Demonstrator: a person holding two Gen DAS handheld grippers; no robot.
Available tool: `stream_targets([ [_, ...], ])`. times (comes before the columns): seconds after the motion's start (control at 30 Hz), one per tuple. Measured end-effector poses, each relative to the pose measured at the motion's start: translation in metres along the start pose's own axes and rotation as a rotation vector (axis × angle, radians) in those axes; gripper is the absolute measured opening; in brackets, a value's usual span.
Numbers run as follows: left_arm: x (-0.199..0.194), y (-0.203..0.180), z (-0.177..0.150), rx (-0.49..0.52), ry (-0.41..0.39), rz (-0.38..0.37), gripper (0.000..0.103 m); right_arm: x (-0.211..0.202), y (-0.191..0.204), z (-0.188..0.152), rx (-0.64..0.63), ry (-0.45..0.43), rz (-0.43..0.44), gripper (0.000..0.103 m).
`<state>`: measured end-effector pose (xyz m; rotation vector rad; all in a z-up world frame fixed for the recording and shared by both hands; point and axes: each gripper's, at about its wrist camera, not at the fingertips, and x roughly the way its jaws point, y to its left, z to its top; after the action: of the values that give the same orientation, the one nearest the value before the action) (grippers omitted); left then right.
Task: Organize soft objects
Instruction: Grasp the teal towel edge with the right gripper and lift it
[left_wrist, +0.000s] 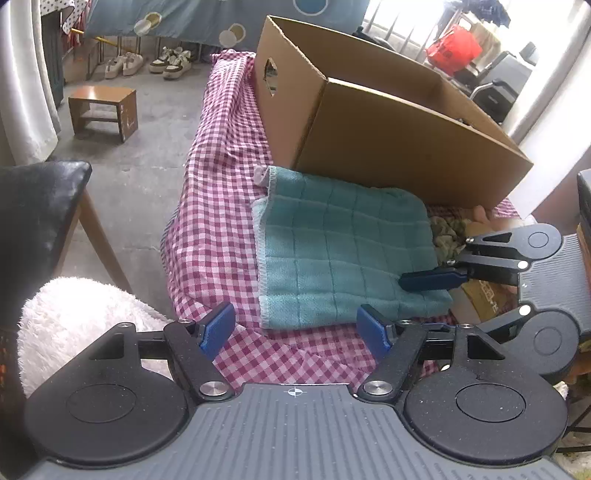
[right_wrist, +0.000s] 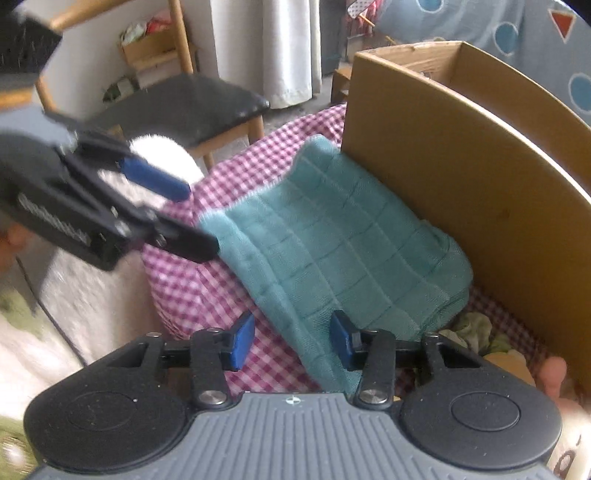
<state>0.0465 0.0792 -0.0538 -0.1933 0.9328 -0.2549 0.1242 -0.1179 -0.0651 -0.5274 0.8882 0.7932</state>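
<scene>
Folded teal waffle-weave towel (left_wrist: 340, 251) beside open brown cardboard box (left_wrist: 388, 122); left gripper (left_wrist: 297, 330) spread, empty, right gripper (right_wrist: 291, 338) part-spread astride its corner, apparently for lifting.

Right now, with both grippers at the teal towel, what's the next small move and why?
Probably ease the right gripper forward so its open pads straddle the towel edge, then close. The towel lies folded on the checked cloth beside the box, gripped by neither. The left gripper is open at the near edge too, clear of it.
</scene>
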Motion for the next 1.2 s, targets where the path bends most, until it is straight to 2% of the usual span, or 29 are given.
stream_targets([
  [0.1, -0.001, -0.003, -0.002, 0.009, -0.007, -0.001, 0.073, -0.001, 0.005, 0.0, -0.037, -0.01, -0.048, 0.034],
  [0.17, -0.003, -0.003, -0.002, 0.011, -0.015, -0.007, 0.073, -0.002, 0.003, -0.001, -0.024, -0.014, -0.06, 0.02],
  [0.27, -0.006, -0.005, 0.0, 0.019, -0.03, -0.013, 0.073, -0.007, -0.003, 0.001, 0.0, -0.04, -0.057, 0.008],
  [0.5, -0.014, -0.007, 0.014, 0.029, -0.104, -0.039, 0.075, -0.034, -0.027, 0.021, 0.087, -0.147, -0.057, 0.006],
  [0.63, -0.009, -0.006, 0.026, 0.039, -0.127, -0.023, 0.076, -0.036, -0.053, 0.036, 0.145, -0.177, -0.068, 0.006],
  [0.8, 0.006, -0.002, 0.038, 0.02, -0.122, -0.014, 0.076, -0.021, -0.072, 0.045, 0.16, -0.162, -0.065, 0.006],
  [0.97, 0.025, 0.001, 0.047, -0.004, -0.095, -0.012, 0.076, 0.0, -0.075, 0.045, 0.172, -0.142, -0.066, 0.006],
  [1.2, 0.044, 0.008, 0.057, -0.055, -0.061, -0.005, 0.073, 0.009, -0.086, 0.04, 0.264, -0.162, -0.032, 0.01],
])
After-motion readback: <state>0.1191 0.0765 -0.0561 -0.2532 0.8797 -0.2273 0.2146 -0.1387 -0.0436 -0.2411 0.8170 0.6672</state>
